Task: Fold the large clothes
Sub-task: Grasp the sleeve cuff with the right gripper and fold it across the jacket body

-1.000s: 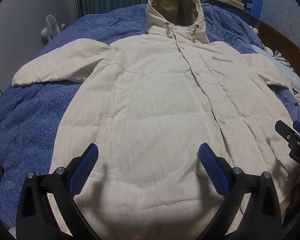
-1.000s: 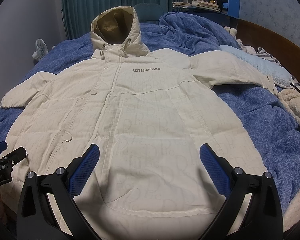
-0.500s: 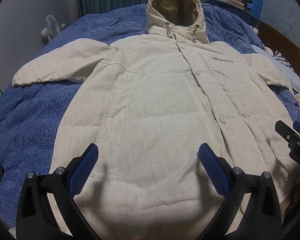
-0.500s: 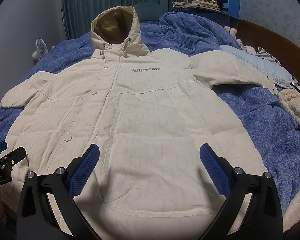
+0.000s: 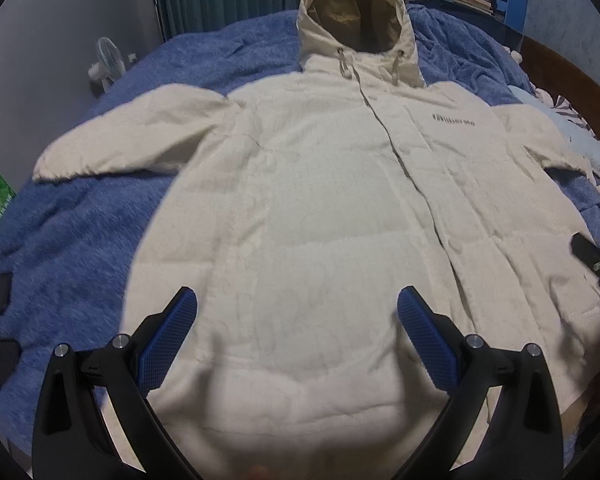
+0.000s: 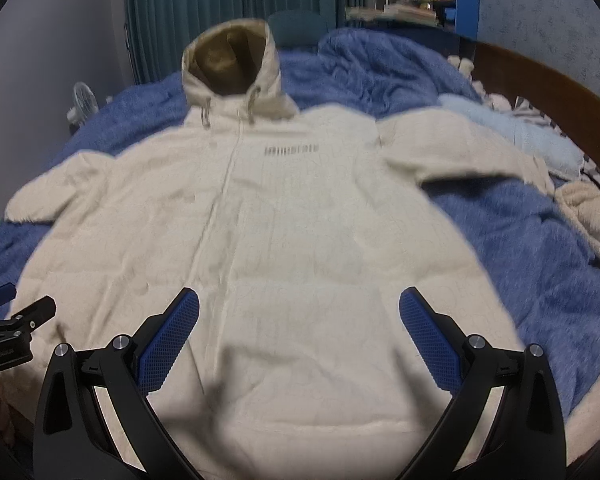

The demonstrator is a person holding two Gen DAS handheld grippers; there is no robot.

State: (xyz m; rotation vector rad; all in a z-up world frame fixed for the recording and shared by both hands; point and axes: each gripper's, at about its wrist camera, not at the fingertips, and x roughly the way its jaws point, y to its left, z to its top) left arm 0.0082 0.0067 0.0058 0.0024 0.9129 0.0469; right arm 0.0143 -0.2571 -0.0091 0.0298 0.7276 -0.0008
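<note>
Starting step: coat [image 5: 319,220] lies flat, unfolded, front up on the blue bedspread [image 5: 80,240].
Jaws: left gripper [image 5: 298,316] and right gripper [image 6: 299,314] both spread wide, empty.
Next move: probably closing on a sleeve or hem edge.

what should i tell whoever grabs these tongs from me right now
Left tongs: open, holding nothing, over the lower front of the coat.
Right tongs: open, holding nothing, over the same hem area, further right.
The cream hooded coat lies front up and fastened on the blue blanket, both sleeves spread out, hood at the far end.
Done: coat laid flat.
Left: every fold; probably sleeves in first, then the body.
</note>
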